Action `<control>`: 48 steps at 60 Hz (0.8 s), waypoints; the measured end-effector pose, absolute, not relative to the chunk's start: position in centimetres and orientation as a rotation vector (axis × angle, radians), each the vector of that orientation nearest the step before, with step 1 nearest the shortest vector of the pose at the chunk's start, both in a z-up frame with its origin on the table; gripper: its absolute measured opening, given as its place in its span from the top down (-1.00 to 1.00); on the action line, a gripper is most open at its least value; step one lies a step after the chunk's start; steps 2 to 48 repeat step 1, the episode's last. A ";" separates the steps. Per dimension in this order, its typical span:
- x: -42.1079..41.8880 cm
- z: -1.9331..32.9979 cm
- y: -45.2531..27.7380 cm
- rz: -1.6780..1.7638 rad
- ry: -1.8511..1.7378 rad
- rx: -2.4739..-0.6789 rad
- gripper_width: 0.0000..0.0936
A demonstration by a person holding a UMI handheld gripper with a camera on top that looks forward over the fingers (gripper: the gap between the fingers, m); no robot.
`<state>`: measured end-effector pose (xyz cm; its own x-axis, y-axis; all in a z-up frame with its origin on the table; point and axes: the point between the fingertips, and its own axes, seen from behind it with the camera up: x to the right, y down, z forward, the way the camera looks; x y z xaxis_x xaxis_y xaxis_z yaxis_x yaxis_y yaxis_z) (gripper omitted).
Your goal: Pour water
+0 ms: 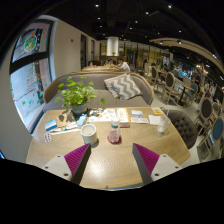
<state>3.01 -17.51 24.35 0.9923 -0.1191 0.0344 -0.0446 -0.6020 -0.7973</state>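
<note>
My gripper is open and empty, its two magenta pads spread wide over the near part of a round wooden table. Beyond the fingers stand a white cup on the left and a small clear glass with reddish content on a coaster, both upright and a short way ahead of the fingertips. Another white cup stands farther right. Nothing is between the fingers.
A potted green plant stands at the table's far left, with books and papers along the far edge. A grey sofa with a striped cushion is behind, and chairs are at the right.
</note>
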 end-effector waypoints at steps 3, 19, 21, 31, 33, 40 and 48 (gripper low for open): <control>3.0 24.4 -17.4 -0.099 0.116 -2.215 -0.82; 3.0 24.4 -17.4 -0.099 0.116 -2.215 -0.82; 3.0 24.4 -17.4 -0.099 0.116 -2.215 -0.82; 3.0 24.4 -17.4 -0.099 0.116 -2.215 -0.82; 3.0 24.4 -17.4 -0.099 0.116 -2.215 -0.82; 3.0 24.4 -17.4 -0.099 0.116 -2.215 -0.82; 3.0 24.4 -17.4 -0.099 0.116 -2.215 -0.82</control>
